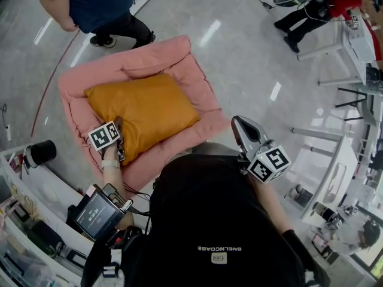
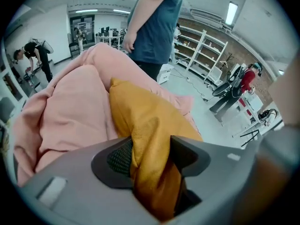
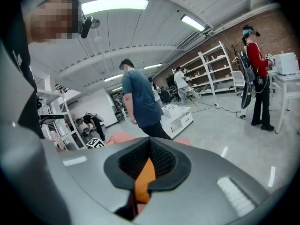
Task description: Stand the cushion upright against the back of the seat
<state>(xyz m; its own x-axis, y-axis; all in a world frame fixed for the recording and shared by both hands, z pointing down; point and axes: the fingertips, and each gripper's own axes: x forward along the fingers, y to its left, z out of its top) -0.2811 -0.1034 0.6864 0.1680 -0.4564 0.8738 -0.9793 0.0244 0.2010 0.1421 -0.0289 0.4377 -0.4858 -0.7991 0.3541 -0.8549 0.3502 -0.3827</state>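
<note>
An orange cushion (image 1: 143,109) lies flat in the middle of the pink padded seat (image 1: 185,64) on the floor. My left gripper (image 1: 119,154) is at the cushion's near left corner, pointing steeply down. In the left gripper view a fold of the cushion (image 2: 145,111) is pinched between the jaws of the left gripper (image 2: 150,149), with the seat's pink wall (image 2: 70,107) rising beyond. My right gripper (image 1: 238,121) hangs in the air to the right of the seat, touching nothing. Its jaws (image 3: 149,146) are shut, and a sliver of orange shows through the slit below the pads.
A person in a blue shirt (image 1: 96,5) stands just behind the seat. A white shelf unit with a black cup (image 1: 42,152) is at the left. White tables (image 1: 341,172) stand at the right, and a red cable (image 1: 54,76) runs across the floor.
</note>
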